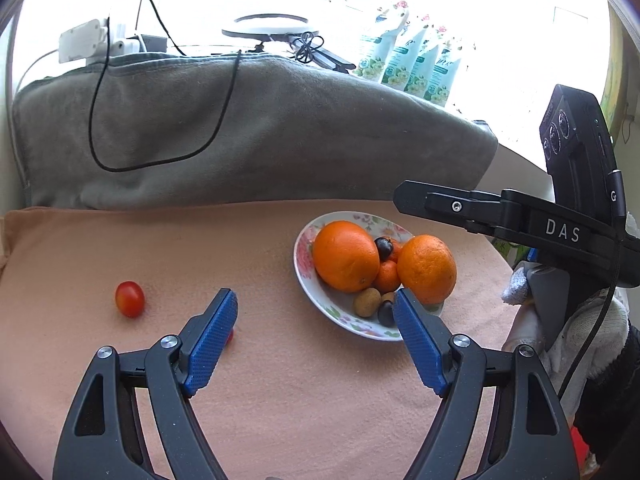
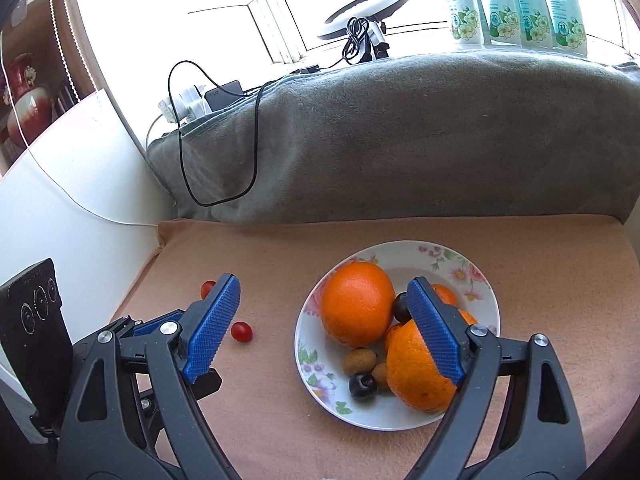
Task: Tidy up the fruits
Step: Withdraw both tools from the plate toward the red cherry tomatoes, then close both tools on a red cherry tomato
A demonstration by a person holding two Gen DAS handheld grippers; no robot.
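A floral plate (image 1: 306, 276) (image 2: 486, 304) on the peach cloth holds two big oranges (image 1: 346, 256) (image 2: 357, 304), small tangerines, kiwis (image 1: 367, 302) and dark grapes (image 2: 362, 386). Two cherry tomatoes lie on the cloth left of the plate: one (image 1: 129, 298) (image 2: 207, 288) in the open, one (image 2: 241, 331) partly hidden behind my left finger in the left wrist view (image 1: 229, 336). My left gripper (image 1: 314, 338) is open and empty, low over the cloth between tomatoes and plate. My right gripper (image 2: 320, 328) is open and empty above the plate's left edge.
A grey towel-covered ledge (image 1: 240, 132) (image 2: 400, 136) rises behind the cloth, with a black cable (image 1: 160, 160), chargers, a ring light (image 1: 272, 28) and green pouches (image 2: 516, 4). A white wall (image 2: 60, 208) lies to the left. The right gripper body (image 1: 520, 220) reaches in from the right.
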